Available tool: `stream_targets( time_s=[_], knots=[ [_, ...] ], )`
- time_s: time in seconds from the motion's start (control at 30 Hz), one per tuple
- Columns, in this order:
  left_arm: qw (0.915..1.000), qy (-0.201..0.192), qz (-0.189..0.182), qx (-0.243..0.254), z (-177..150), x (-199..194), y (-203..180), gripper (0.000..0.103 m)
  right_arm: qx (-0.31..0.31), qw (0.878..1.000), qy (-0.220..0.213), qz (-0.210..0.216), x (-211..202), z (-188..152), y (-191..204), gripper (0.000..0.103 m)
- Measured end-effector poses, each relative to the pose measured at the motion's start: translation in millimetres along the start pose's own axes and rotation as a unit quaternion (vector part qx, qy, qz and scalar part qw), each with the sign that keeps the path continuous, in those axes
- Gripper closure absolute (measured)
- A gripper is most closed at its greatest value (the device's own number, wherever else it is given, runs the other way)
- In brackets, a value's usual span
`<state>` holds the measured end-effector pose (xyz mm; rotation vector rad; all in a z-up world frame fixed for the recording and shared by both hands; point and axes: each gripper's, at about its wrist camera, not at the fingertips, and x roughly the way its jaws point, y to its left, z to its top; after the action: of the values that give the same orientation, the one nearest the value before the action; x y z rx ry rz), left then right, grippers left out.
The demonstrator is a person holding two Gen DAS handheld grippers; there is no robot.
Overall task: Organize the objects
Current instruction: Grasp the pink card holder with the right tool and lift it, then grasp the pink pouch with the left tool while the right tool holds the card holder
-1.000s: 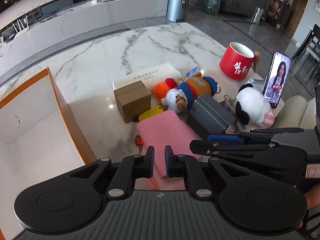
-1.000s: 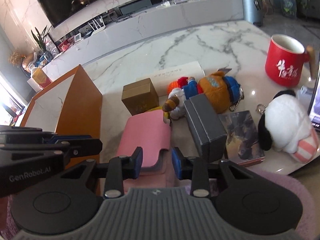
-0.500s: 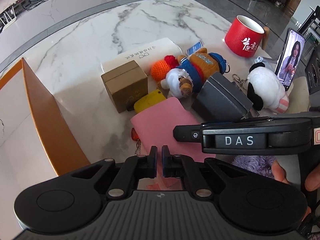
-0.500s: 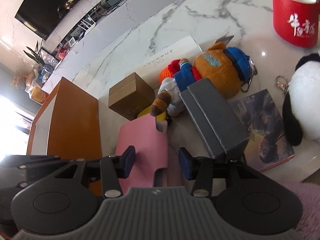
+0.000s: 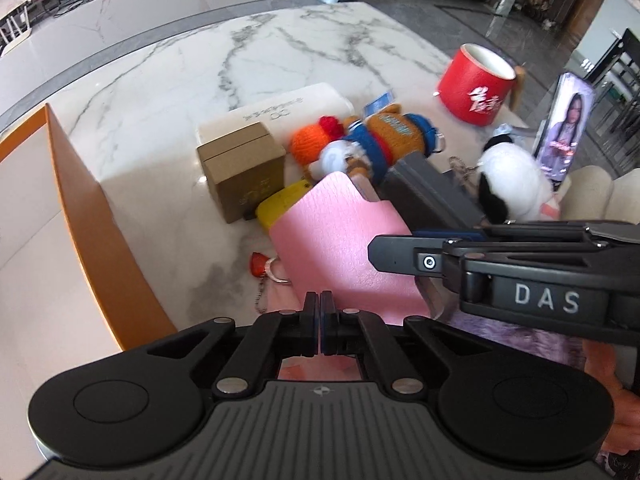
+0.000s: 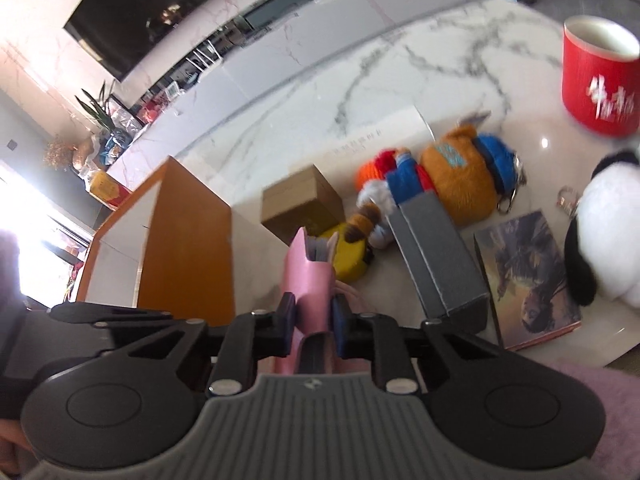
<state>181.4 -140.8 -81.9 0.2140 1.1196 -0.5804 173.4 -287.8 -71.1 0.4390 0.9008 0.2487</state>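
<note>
My right gripper is shut on a pink leather pouch and holds it on edge, lifted off the marble table. In the left wrist view the same pink pouch is tilted up, with my right gripper clamped on its right side. My left gripper is shut and empty just below the pouch's near edge. An orange-walled open box stands to the left; it also shows in the right wrist view.
On the table lie a small brown box, a yellow case, a white flat box, knitted dolls, a grey box, a picture card, a panda plush, a red mug, a phone and a red keychain.
My right gripper closed on the pink pouch and lifted it onto its edge. My left gripper shut fully.
</note>
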Motion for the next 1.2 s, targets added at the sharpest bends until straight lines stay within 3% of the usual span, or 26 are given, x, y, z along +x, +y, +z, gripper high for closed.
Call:
stream_targets(
  time_s=[0.27, 0.4, 0.53, 0.7, 0.87, 1.03, 1.2],
  knots=[
    [0.9997, -0.003, 0.010, 0.022, -7, 8, -17, 0.103, -0.040, 0.999, 0.013, -0.016, -18, -2, 14, 0.085],
    [0.9998, 0.002, 0.007, 0.017, -11, 10, -14, 0.103, -0.046, 0.998, 0.023, -0.028, -7, -3, 16, 0.075],
    [0.9998, 0.011, 0.009, 0.012, -13, 12, -13, 0.101, -0.040, 0.999, 0.015, -0.026, -2, -6, 16, 0.082],
    [0.9998, 0.017, 0.008, -0.011, -7, 13, -10, 0.080, -0.063, 0.997, -0.010, -0.048, -18, -4, 15, 0.084],
    [0.9975, 0.041, 0.000, -0.058, 0, 20, -5, 0.051, -0.081, 0.994, -0.030, -0.074, -30, 1, 8, 0.084],
    [0.9943, 0.071, -0.006, -0.080, 4, 28, -2, 0.038, -0.095, 0.991, -0.023, -0.091, -27, 0, 0, 0.085],
    [0.9927, 0.083, -0.003, -0.087, 7, 32, -1, 0.036, -0.080, 0.993, -0.006, -0.083, -22, -7, -9, 0.085]
  ],
)
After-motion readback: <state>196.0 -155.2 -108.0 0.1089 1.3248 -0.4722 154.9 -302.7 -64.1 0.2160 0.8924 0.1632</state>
